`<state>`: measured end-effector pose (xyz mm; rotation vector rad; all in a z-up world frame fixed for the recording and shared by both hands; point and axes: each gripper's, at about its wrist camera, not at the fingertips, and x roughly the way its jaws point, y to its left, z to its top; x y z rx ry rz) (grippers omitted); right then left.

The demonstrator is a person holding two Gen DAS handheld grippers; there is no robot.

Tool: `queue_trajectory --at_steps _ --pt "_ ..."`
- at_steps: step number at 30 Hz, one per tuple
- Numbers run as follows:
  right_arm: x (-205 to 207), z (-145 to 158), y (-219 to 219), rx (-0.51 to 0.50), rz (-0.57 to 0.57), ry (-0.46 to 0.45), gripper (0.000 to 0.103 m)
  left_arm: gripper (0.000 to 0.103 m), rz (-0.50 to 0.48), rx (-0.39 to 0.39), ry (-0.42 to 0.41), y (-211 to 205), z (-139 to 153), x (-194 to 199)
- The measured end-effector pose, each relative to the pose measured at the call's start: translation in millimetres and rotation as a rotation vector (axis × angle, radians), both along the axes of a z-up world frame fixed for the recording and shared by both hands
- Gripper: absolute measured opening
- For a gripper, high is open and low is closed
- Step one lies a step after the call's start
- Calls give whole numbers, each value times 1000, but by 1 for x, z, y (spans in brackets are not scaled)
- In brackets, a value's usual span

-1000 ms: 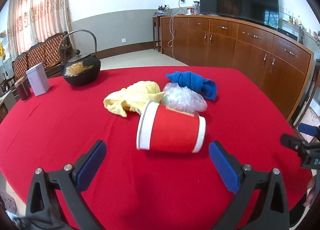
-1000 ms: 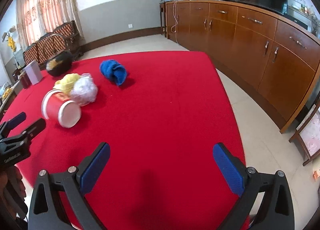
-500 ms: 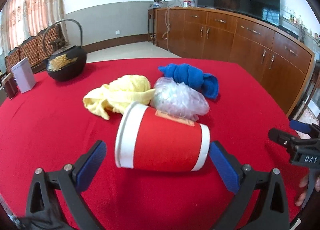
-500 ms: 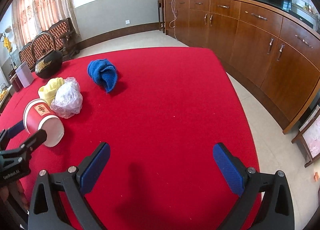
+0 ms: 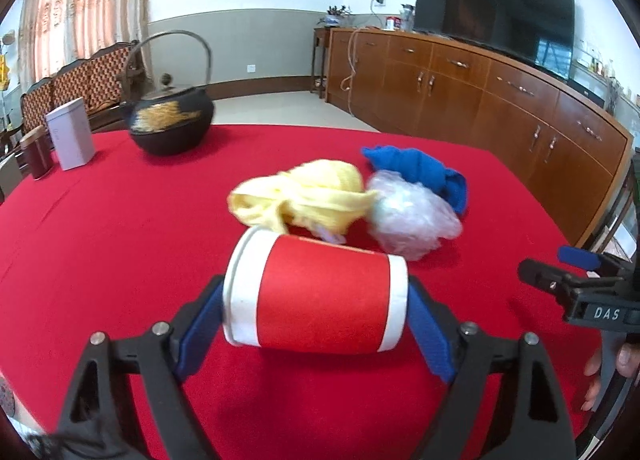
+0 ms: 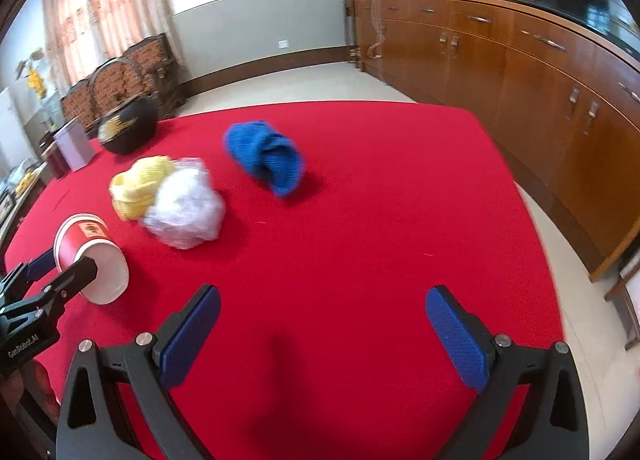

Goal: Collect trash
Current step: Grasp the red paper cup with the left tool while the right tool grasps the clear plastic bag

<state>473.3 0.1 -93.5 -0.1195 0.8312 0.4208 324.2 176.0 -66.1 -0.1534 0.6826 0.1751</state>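
Observation:
A red paper cup (image 5: 320, 300) with white rims lies on its side on the red tablecloth (image 5: 120, 240). My left gripper (image 5: 314, 288) straddles it end to end. Its jaws are closing, and the blue pads (image 5: 428, 336) touch the cup's mouth and base. In the right wrist view the cup (image 6: 86, 244) sits at the far left in my left gripper (image 6: 64, 264). Just beyond it lie a crumpled clear plastic bag (image 5: 412, 215) and a yellow cloth (image 5: 308, 195). My right gripper (image 6: 323, 296) is open over bare cloth, to the right of the cup.
A blue cloth (image 6: 268, 159) lies behind the bag. At the far left of the table stand a black iron kettle (image 5: 172, 119), a white tin (image 5: 70, 135) and a dark red canister (image 5: 36, 155). A long wooden cabinet (image 5: 500, 107) runs along the right wall.
My left gripper moved forward around the cup and its jaws narrowed onto the cup's ends. My right gripper shifted toward the bag and cloths, still open.

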Motion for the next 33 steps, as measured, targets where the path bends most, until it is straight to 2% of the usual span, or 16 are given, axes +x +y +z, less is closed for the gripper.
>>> queue_trajectory --at_steps 6,10,20,21,22,23,24,25,29,33 --pt "0 0 52 -13 93 -16 103 86 68 7 3 31 -1 -10" --pt "6 0 81 -33 134 -30 103 86 79 9 18 45 -7 -11" --pt "30 -8 114 -67 149 -17 101 85 65 -12 80 58 -29 -10" --pt "31 -10 115 -70 153 -9 94 85 63 -20 80 58 -30 -9" --pt "32 -12 116 -68 159 2 73 84 63 -23 77 59 -30 -10" --pt "33 -14 116 -67 163 13 57 84 66 -29 65 59 -29 -11" --pt "34 -16 115 -65 163 24 33 84 69 -35 54 60 -29 -13" --pt "33 -16 113 -60 160 19 29 84 71 -37 47 60 -28 -13" --pt "28 -13 101 -30 159 16 23 84 60 -26 46 56 -28 -13" --pt "20 -7 90 -7 166 -2 16 84 53 -3 7 47 -20 -19"
